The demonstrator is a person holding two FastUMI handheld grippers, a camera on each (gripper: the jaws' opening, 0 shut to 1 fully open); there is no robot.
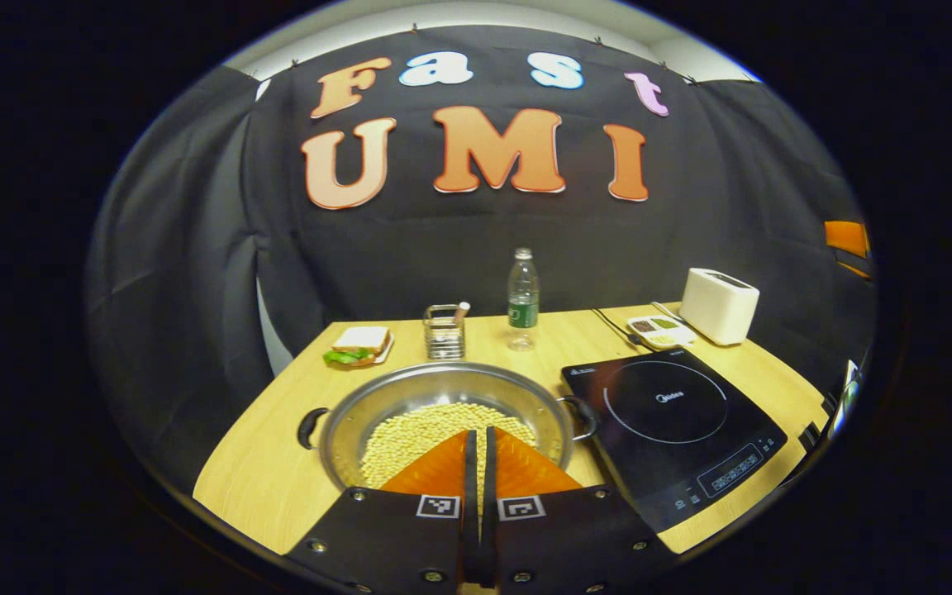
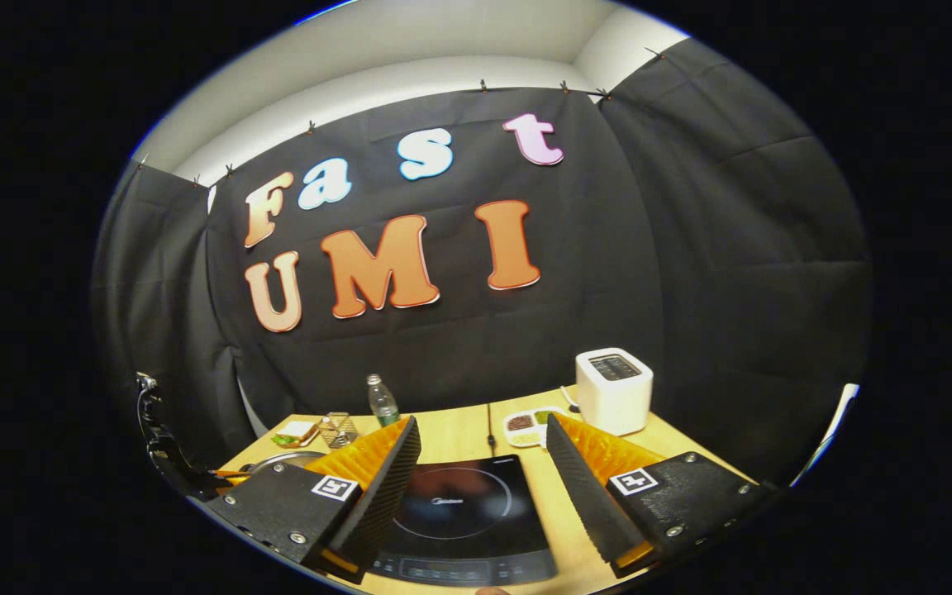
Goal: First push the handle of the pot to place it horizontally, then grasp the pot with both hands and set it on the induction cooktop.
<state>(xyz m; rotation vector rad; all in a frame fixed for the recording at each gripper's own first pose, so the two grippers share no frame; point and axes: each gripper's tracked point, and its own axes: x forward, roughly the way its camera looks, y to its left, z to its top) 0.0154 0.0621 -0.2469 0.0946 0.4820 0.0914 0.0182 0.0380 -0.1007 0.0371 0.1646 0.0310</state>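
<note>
A steel pot (image 1: 443, 397) holding pale beans sits on the wooden table (image 1: 261, 471), with one black handle to its left (image 1: 311, 427) and one to its right (image 1: 582, 416). My left gripper (image 1: 480, 434) is shut with nothing in it, and its tips hang over the pot's near side. The black induction cooktop (image 1: 674, 421) lies just right of the pot. In the right gripper view my right gripper (image 2: 483, 426) stands open above the cooktop (image 2: 459, 512), holding nothing. The pot's rim (image 2: 278, 459) peeks out at the left, beside the left gripper (image 2: 166, 454).
Along the back of the table stand a water bottle (image 1: 523, 299), a wire holder (image 1: 445, 330), a sandwich on a plate (image 1: 359, 345), a small divided dish (image 1: 659, 330) and a white toaster (image 1: 720, 304). A cable runs from the back edge to the cooktop.
</note>
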